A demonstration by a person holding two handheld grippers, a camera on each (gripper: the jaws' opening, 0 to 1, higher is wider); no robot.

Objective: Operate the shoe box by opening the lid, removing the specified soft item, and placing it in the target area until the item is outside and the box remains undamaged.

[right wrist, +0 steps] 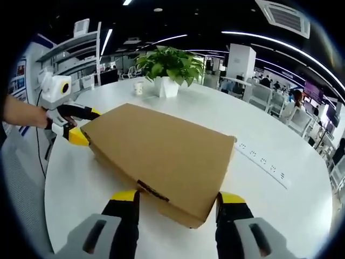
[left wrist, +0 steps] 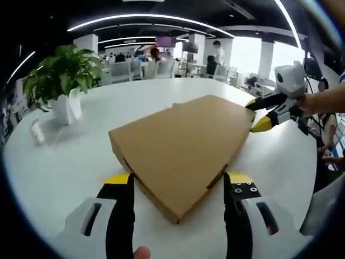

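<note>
Plain brown shoe box (left wrist: 180,148) – no readable print – lies closed on the white tabletop (left wrist: 64,162); left gripper (left wrist: 180,186) and right gripper (right wrist: 178,202) both spread, straddling its corners.

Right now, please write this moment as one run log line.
box: flat brown cardboard shoe box, lid closed, on white round table | left gripper: open, at near corner | right gripper: open, at opposite corner | item: not seen

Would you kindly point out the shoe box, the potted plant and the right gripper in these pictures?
shoe box (left wrist: 183,145), left gripper view, middle of the closed brown lid.
potted plant (right wrist: 167,86), right gripper view, front of its white pot.
right gripper (left wrist: 257,114), left gripper view, between its yellow tips at the box's far corner.
</note>
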